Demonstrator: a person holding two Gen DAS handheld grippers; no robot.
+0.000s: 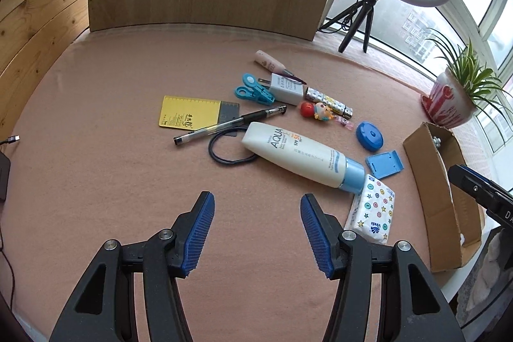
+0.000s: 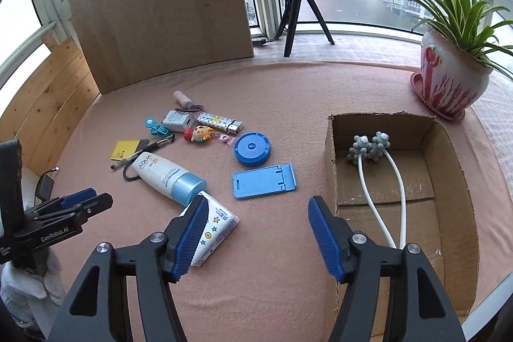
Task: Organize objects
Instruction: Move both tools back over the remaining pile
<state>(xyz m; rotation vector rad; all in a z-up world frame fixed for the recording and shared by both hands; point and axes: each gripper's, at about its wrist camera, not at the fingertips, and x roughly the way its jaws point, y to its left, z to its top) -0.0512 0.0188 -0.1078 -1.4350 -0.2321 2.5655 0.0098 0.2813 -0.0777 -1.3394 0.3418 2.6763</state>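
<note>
Small items lie scattered on a pink cloth. A white sunscreen bottle (image 1: 298,157) (image 2: 162,173) rests across a black hair tie (image 1: 224,154), with a tissue pack (image 1: 373,209) (image 2: 213,228) by its blue cap. A pen (image 1: 229,125), a yellow card (image 1: 189,112), a blue clip (image 1: 253,90), a white charger (image 1: 286,88), a doll keychain (image 2: 200,134), a lighter (image 2: 219,122), a blue round case (image 2: 252,148) and a blue phone stand (image 2: 264,181) surround them. My left gripper (image 1: 257,231) hangs open over bare cloth before the bottle. My right gripper (image 2: 256,237) is open, between the tissue pack and the cardboard box (image 2: 455,181).
The cardboard box holds a white massager (image 2: 372,149) with two knobbed heads. A potted plant (image 2: 449,76) stands at the back right, a ring light tripod (image 2: 296,18) and a wooden board (image 2: 160,8) behind. A cable and a dark device (image 2: 45,186) lie at the left edge.
</note>
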